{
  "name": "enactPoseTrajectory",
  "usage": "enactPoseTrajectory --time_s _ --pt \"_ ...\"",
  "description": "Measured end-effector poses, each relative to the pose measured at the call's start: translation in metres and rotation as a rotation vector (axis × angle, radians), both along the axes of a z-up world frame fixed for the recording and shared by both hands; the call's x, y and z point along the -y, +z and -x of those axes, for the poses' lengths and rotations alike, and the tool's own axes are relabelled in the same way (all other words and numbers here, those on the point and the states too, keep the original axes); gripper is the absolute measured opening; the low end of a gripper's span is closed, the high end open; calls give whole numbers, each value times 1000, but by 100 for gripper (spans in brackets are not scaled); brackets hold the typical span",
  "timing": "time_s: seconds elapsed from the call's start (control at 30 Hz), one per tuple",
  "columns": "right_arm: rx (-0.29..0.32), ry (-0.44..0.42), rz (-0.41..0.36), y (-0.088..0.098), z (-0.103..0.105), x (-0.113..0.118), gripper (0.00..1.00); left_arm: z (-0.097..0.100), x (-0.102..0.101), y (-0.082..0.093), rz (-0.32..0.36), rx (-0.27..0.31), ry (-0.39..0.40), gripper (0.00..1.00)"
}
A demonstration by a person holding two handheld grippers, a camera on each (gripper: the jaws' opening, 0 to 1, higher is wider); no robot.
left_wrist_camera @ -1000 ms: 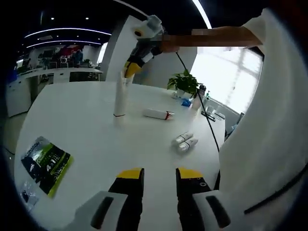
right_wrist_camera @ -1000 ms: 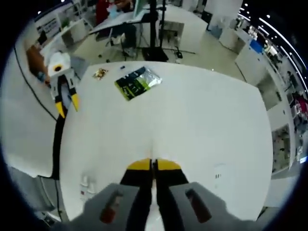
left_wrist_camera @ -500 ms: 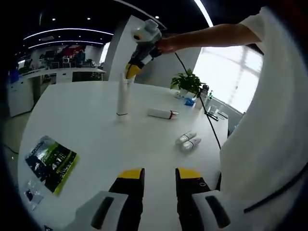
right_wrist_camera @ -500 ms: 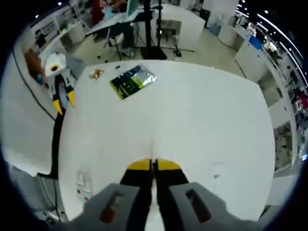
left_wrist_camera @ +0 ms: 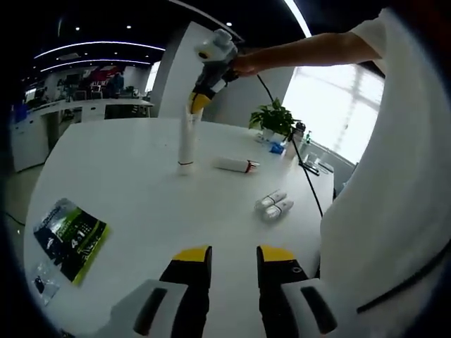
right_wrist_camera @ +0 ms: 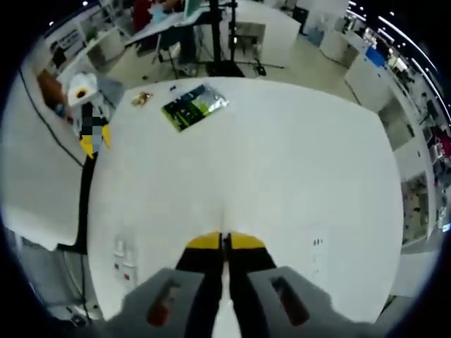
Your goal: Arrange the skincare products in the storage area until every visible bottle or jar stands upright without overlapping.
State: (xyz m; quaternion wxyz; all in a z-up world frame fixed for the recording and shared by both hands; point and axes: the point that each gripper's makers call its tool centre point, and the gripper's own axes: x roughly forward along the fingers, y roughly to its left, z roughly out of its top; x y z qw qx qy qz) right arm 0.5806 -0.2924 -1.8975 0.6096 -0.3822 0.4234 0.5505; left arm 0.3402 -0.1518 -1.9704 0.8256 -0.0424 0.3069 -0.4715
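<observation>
The white table top is smooth with a satin sheen, reflecting the window light. The tall white tube standing on it looks like matt plastic, as does the lying white tube with a red band. The two small white bottles show smooth, slightly glossy plastic. The green and black packet is glossy printed film with wrinkled highlights. The left gripper has matt yellow and black plastic jaw tips on light grey plastic bodies. The white sleeve is matt cloth.

Bright window glare, fisheye-warped edges, soft focus
</observation>
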Motion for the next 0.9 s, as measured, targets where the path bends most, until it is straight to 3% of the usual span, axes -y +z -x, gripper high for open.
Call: enactPoseTrajectory --time_s 0.27,0.43,0.73,0.9 --pt "-4 -14 23 -2 8 27 0 3 7 0 -7 5 -20 25" --pt "-19 -36 -3 -1 10 41 0 5 8 1 -15 7 -23 25" --pt "-34 -61 -30 -3 12 49 3 10 14 -1 -24 5 -27 25" --pt "-12 -33 -1 -6 14 53 5 14 20 -1 -52 21 -43 25"
